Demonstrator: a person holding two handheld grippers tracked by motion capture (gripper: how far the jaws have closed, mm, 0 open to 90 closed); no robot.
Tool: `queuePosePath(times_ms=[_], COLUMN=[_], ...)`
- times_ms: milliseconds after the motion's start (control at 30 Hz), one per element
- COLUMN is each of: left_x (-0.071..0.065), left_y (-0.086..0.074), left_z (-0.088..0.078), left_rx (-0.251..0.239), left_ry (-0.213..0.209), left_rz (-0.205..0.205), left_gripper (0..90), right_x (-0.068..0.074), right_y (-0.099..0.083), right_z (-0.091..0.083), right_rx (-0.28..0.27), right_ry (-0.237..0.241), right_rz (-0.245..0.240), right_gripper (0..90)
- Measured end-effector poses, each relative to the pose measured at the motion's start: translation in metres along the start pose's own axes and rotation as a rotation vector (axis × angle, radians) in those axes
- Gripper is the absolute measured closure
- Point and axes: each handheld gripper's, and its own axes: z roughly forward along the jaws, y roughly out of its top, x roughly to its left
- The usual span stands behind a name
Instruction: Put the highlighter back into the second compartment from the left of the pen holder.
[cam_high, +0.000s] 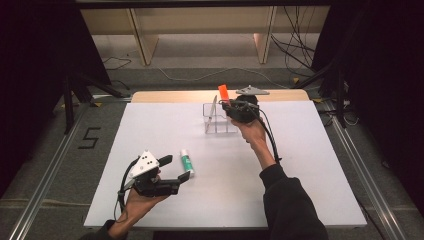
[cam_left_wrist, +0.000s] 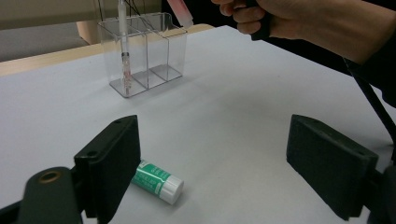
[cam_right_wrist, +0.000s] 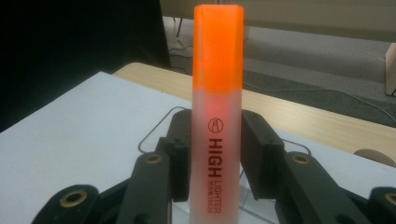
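Highlighter (cam_right_wrist: 217, 107): we hold it upright, right gripper (cam_right_wrist: 215, 154) clamped on it, above the organizer (cam_high: 220, 120) for insertion. Left gripper (cam_high: 175, 172): jaws apart, by the glue stick (cam_left_wrist: 156, 181).

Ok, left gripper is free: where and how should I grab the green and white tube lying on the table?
Grip the green and white tube across its middle, coming straight down. It lies flat on the table, so only its long sides are free. The open left gripper is probably wide enough.
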Motion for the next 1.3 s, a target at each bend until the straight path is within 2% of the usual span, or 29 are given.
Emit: queuePosePath(times_ms=[167,467,600,1300], left_x=[0.001,0.001,0.001,0.001], left_y=[0.000,0.000,0.000,0.001], left_z=[0.000,0.000,0.000,-0.001], left_rx=[-0.007,-0.005,-0.007,-0.013], left_ry=[0.001,0.001,0.001,-0.003], left_rz=[-0.013,-0.001,-0.005,-0.005], left_gripper=[17.1,17.1,17.1,17.1], right_x=[-0.002,-0.002,-0.003,-0.003], right_y=[0.002,0.006,0.006,0.008], right_z=[0.005,0.015,0.020,0.036], right_rx=[0.000,0.000,-0.002,-0.006], right_ry=[-0.018,-0.023,-0.040,-0.063], right_rz=[0.004,-0.010,-0.016,0.000], right_gripper=[66.8,66.8,66.8,66.9])
